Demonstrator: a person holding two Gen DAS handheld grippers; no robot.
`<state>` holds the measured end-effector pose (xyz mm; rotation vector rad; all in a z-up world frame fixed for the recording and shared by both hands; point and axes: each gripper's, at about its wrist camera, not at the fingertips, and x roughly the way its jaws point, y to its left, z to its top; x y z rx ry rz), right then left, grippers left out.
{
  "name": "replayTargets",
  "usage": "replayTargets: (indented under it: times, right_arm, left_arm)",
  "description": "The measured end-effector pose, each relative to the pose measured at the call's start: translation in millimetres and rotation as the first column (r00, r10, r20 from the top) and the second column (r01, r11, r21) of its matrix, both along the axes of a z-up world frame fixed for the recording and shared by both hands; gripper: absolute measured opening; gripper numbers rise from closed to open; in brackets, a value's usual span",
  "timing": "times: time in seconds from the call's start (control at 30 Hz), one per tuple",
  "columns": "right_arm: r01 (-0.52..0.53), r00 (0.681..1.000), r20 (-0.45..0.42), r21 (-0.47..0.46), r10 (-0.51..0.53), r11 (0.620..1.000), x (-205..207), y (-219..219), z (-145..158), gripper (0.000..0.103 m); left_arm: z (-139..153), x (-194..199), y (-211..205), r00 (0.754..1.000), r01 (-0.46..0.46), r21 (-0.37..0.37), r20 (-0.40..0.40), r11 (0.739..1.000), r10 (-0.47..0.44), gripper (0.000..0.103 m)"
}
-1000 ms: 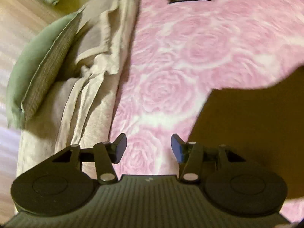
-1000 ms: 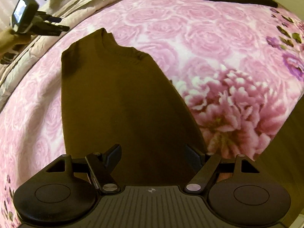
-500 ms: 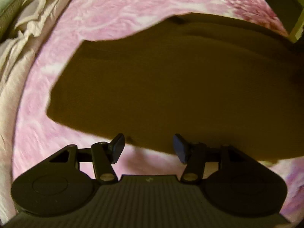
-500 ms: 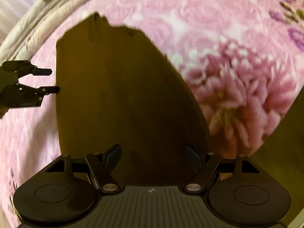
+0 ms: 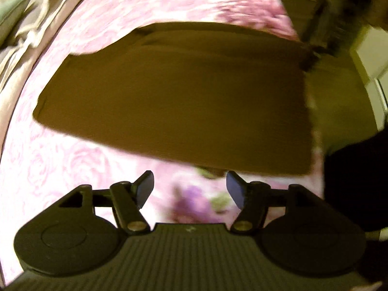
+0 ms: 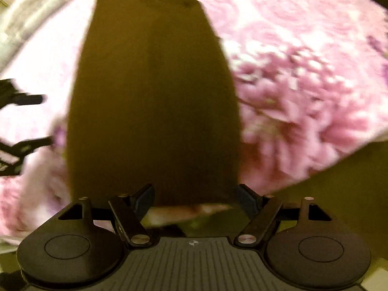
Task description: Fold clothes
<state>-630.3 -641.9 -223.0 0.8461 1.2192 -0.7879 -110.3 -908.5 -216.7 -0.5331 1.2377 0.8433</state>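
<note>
A dark brown garment [image 5: 179, 97] lies flat as a long strip on the pink rose-patterned bedspread [image 5: 60, 165]. In the right wrist view it [image 6: 155, 101] runs away from me, collar end far. My left gripper [image 5: 189, 189] is open and empty, hovering just short of the garment's long near edge. My right gripper [image 6: 194, 197] is open and empty at the garment's near short end. The left gripper also shows at the left of the right wrist view [image 6: 26, 121], beside the garment's long edge.
Beige bedding [image 5: 31, 24] and a green pillow [image 5: 9, 21] lie along the far left of the bed. The bed's edge drops to a dark floor at the right [image 6: 339, 194]. A dark sleeve [image 5: 356, 181] sits at the right of the left wrist view.
My left gripper swung from the bedding side over to the garment's long edge and drew back a little. My right gripper moved back to the garment's near end. Both stayed open.
</note>
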Motion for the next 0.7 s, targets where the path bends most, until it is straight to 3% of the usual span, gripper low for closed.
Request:
replayTargets:
  times: [0.13,0.27,0.33,0.4,0.5,0.6,0.63,0.7]
  right_arm:
    - [0.048,0.999,0.013,-0.052,-0.048,0.997,-11.1,15.3,14.8,0.077]
    - [-0.030,0.999,0.019,-0.162,0.034,0.986,-3.9,43.1,27.7,0.077]
    - [-0.078,0.997,0.003,-0.190,0.080,0.979,6.4,51.7,30.4,0.078]
    - [-0.131,0.991,-0.013,-0.209,0.131,0.969,12.6,62.8,36.3,0.078]
    - [-0.217,0.976,-0.033,-0.229,0.215,0.949,14.9,75.2,41.7,0.078]
    - [-0.336,0.942,-0.065,-0.260,0.331,0.905,17.1,82.3,41.9,0.088]
    - [-0.381,0.924,-0.081,-0.286,0.374,0.879,16.2,82.7,40.5,0.099]
    - [-0.467,0.882,-0.120,-0.350,0.456,0.812,12.7,83.5,38.7,0.102]
  left_arm:
    - [7.1,12.5,-29.4,0.999,0.039,0.055,0.006,0.998,-0.040,0.064]
    - [9.9,27.3,-64.2,0.999,0.047,0.122,0.000,0.991,-0.047,0.064]
    - [7.9,35.8,-75.6,0.995,-0.100,0.150,-0.008,0.984,0.103,0.064]
    - [5.4,45.5,-84.9,0.986,-0.162,0.170,-0.010,0.972,0.166,0.064]
    - [-2.2,61.0,-94.2,0.993,-0.073,0.224,-0.077,0.972,0.092,0.064]
    - [-14.9,70.5,-93.8,0.983,-0.052,0.295,-0.154,0.954,0.101,0.064]
    - [-19.5,72.2,-92.3,0.978,-0.053,0.317,-0.173,0.947,0.113,0.064]
    - [-29.7,71.3,-86.3,0.969,-0.091,0.348,-0.183,0.933,0.163,0.064]
